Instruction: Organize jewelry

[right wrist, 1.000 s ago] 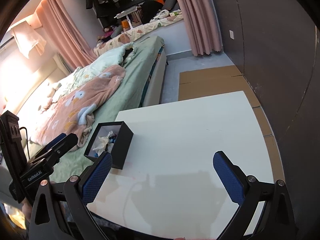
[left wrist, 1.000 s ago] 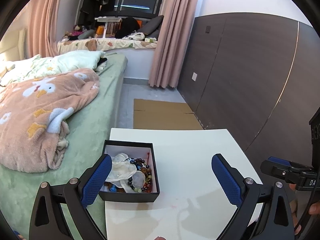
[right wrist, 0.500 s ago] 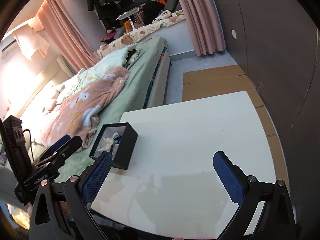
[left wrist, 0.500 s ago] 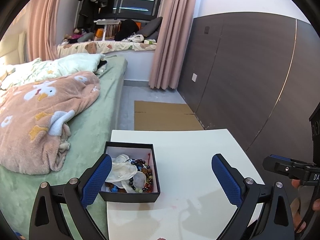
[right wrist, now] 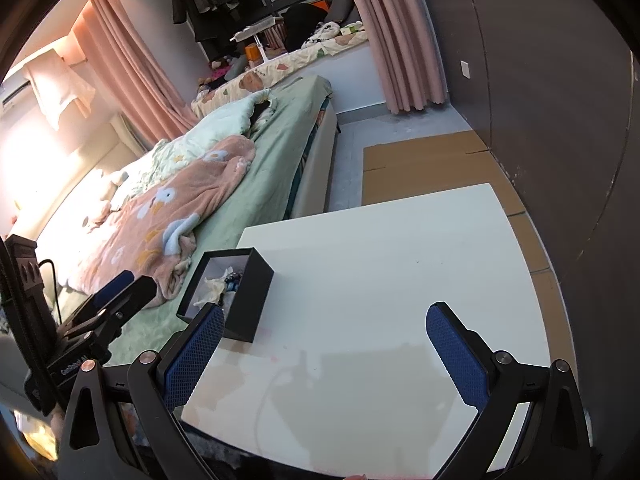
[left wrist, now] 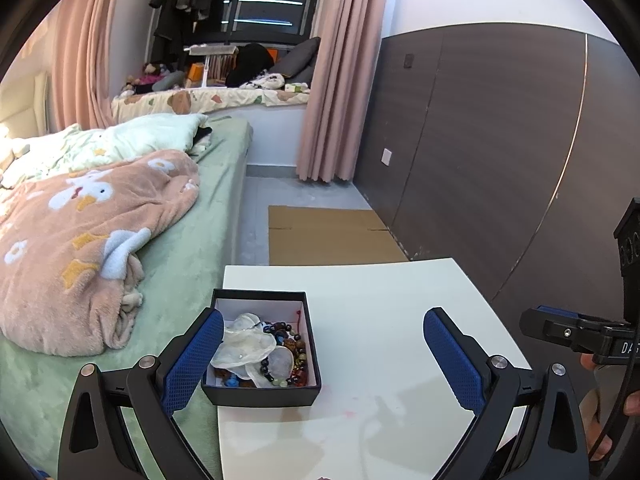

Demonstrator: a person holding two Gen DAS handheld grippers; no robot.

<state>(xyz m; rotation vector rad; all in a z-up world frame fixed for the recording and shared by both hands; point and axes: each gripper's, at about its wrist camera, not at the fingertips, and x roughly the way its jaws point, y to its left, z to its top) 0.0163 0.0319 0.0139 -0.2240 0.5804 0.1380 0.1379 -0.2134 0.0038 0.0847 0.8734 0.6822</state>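
Note:
A small black box (left wrist: 262,392) with a white lining stands near the left edge of the white table (left wrist: 384,312). It holds a heap of bead bracelets (left wrist: 294,350) and clear plastic pouches (left wrist: 244,346). My left gripper (left wrist: 323,356) hovers open above the table's near side, its left pad beside the box. In the right wrist view the same box (right wrist: 244,304) sits left of centre. My right gripper (right wrist: 325,354) is open over the bare tabletop (right wrist: 400,280), nothing between its pads. The left gripper (right wrist: 108,304) shows there at the lower left.
A bed (left wrist: 188,248) with a pink patterned blanket (left wrist: 80,240) lies directly left of the table. Flat cardboard (left wrist: 328,236) covers the floor beyond the table. A dark panelled wall (left wrist: 500,152) runs along the right. A person's hand (left wrist: 624,392) holds the right gripper handle.
Both views shifted slightly; the box sits a little closer in the right wrist view. Both grippers stay open and nothing was picked up.

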